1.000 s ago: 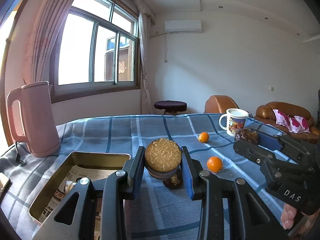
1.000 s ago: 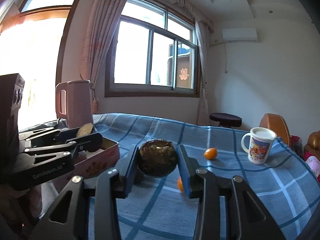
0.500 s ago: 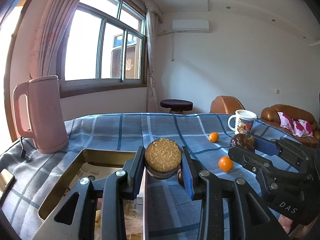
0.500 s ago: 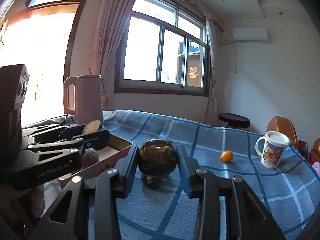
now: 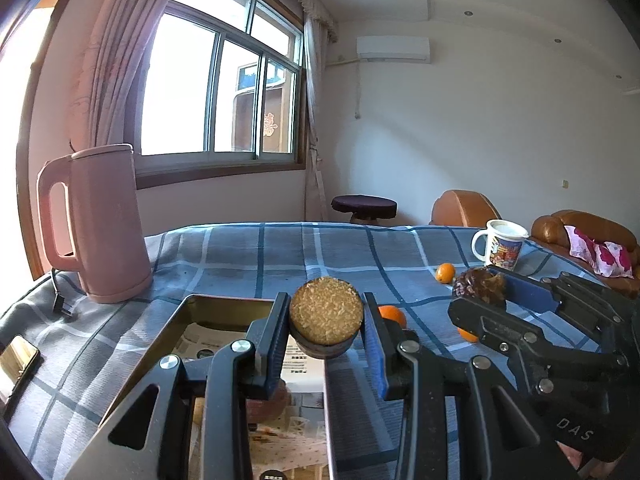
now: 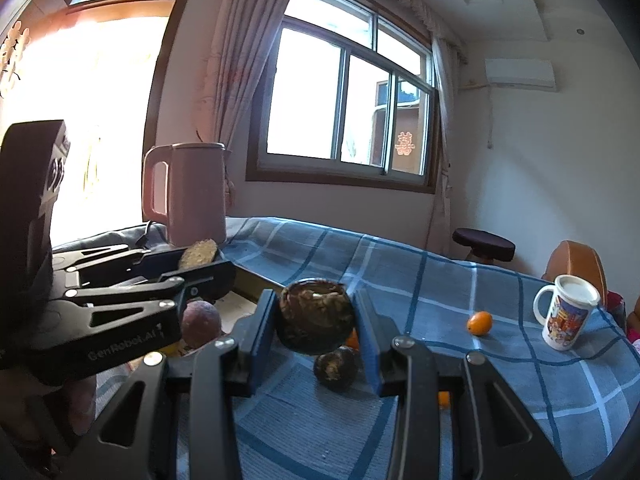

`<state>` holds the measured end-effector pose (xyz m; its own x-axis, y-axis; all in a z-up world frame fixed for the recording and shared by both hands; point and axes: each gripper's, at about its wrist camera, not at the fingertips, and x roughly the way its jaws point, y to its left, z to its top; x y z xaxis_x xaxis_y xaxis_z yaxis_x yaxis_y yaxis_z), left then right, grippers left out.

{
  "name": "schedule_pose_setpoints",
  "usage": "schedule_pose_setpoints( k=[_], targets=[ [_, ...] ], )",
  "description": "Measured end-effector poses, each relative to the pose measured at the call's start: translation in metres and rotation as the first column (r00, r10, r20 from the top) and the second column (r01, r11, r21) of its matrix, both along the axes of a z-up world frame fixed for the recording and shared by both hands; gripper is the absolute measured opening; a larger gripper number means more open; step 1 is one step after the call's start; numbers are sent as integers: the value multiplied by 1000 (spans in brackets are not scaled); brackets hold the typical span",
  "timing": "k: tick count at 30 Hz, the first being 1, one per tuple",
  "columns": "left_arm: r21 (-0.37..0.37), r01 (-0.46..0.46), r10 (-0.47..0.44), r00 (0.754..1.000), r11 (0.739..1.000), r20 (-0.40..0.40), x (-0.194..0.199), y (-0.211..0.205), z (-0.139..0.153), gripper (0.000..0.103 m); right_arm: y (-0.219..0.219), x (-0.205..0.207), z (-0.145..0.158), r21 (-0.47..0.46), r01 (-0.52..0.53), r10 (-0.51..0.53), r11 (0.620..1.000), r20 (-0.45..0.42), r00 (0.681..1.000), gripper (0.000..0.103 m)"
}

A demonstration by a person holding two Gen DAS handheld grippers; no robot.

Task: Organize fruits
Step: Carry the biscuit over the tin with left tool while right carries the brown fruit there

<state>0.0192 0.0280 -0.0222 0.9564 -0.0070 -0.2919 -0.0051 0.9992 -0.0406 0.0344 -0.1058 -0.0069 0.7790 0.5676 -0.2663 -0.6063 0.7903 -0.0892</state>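
- Blue plaid cloth (image 5: 248,256) covers the table, with a window and pale walls behind it.
- Left gripper (image 5: 325,328) is clamped on a round fruit half (image 5: 326,316) — tan, grainy cut face towards the camera, dark rind beneath.
- Below and to the left of that gripper lies an open metal tin (image 5: 188,312) lined with printed paper; the held fruit hangs over its near right edge.
- Beyond the tin, far to the left, stands a pink kettle (image 5: 106,224).
- Right gripper (image 6: 316,320) is closed on a dark brown fruit shell (image 6: 316,316), its hollow side up.
- Just under its jaws a second dark fruit (image 6: 335,368) rests on the cloth.
- To its left, a purplish round fruit (image 6: 201,323) sits in the tin, partly behind the other gripper.
- To the right, well apart — a small orange fruit (image 6: 479,323), and past it a white printed mug (image 6: 568,318).
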Motion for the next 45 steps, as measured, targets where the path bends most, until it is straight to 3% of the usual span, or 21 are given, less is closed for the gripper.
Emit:
schedule_pose_setpoints(
  k=[26, 45],
  targets=[
    [-37, -123, 121, 991, 992, -60, 3, 64, -8, 36, 64, -2, -2, -63, -102, 102, 993, -6, 995, 42],
    [-10, -156, 153, 977, 988, -151, 4, 90, -15, 36, 101, 2, -11, -113, -169, 165, 979, -46, 985, 42]
  ],
)
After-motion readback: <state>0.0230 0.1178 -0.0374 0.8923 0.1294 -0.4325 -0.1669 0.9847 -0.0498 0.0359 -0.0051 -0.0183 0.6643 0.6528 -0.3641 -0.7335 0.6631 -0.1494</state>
